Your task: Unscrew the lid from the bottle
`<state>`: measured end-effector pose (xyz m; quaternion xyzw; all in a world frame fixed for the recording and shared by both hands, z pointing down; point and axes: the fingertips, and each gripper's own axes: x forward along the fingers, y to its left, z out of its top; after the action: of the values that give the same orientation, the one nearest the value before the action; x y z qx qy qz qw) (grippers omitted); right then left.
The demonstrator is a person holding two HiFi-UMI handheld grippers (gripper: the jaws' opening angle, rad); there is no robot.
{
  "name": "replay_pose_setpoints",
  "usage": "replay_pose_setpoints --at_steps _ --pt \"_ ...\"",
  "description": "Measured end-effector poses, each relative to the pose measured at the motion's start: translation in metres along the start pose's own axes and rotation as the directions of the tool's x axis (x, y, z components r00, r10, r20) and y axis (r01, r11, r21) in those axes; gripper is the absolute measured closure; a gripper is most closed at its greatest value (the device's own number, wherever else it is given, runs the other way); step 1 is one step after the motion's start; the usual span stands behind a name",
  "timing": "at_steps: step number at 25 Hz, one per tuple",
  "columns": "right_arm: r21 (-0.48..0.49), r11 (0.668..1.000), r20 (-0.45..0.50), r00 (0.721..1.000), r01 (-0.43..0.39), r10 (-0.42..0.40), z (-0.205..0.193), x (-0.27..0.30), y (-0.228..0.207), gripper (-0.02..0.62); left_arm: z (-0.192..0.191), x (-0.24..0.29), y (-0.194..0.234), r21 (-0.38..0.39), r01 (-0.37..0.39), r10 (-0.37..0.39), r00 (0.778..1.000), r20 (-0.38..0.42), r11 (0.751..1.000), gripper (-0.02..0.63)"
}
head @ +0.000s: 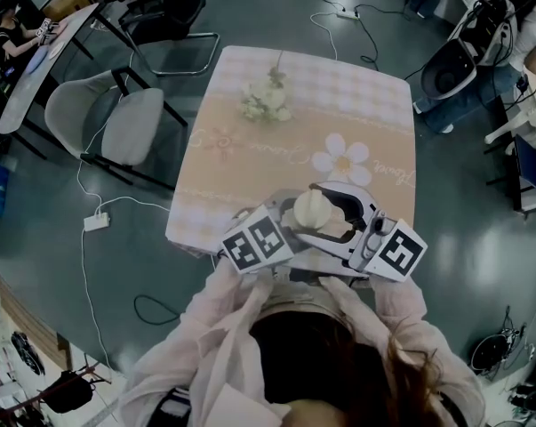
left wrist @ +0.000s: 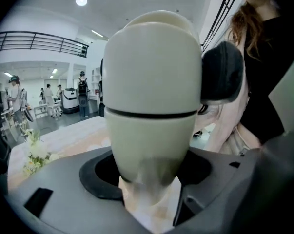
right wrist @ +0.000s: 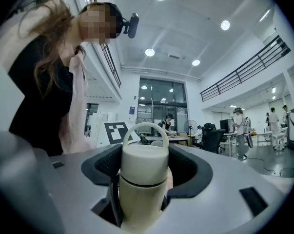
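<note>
The bottle [head: 311, 210] is held upright over the near edge of the table [head: 276, 167]. The bottle is clamped low down by the left gripper [left wrist: 149, 174]. The lid [right wrist: 143, 161] is clamped by the right gripper [right wrist: 145, 169].

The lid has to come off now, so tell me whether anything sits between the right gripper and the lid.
Nothing visible does. The right gripper is already closed on the lid from both sides, while the left gripper grips the bottle lower down.
</note>
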<state>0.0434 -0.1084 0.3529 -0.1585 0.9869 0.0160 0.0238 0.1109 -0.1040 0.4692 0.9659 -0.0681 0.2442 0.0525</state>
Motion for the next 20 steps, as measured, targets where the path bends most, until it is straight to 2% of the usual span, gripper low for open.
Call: replay_pose_setpoints --at_steps 5,12,16,20 --pt "0.025 0.985 0.016 0.986 -0.169 0.168 0.003 -0.005 0.011 0.285 0.002 -0.001 -0.015 0.045 0.098 -0.098 0.995 -0.006 0.994 0.290" --pt "0.078 0.938 0.048 0.941 -0.338 0.335 0.003 -0.012 0.026 0.287 -0.001 -0.002 -0.036 0.085 0.215 -0.215 0.977 -0.018 0.973 0.290" --pt "0.087 0.928 0.056 0.932 -0.363 0.359 0.003 -0.015 0.030 0.285 -0.001 -0.001 -0.043 0.090 0.249 -0.249 0.968 -0.011 0.964 0.290" --pt "0.084 0.952 0.052 0.956 -0.294 0.290 0.002 -0.014 0.021 0.284 0.001 0.000 -0.033 0.048 0.191 -0.192 0.981 0.013 0.980 0.290"
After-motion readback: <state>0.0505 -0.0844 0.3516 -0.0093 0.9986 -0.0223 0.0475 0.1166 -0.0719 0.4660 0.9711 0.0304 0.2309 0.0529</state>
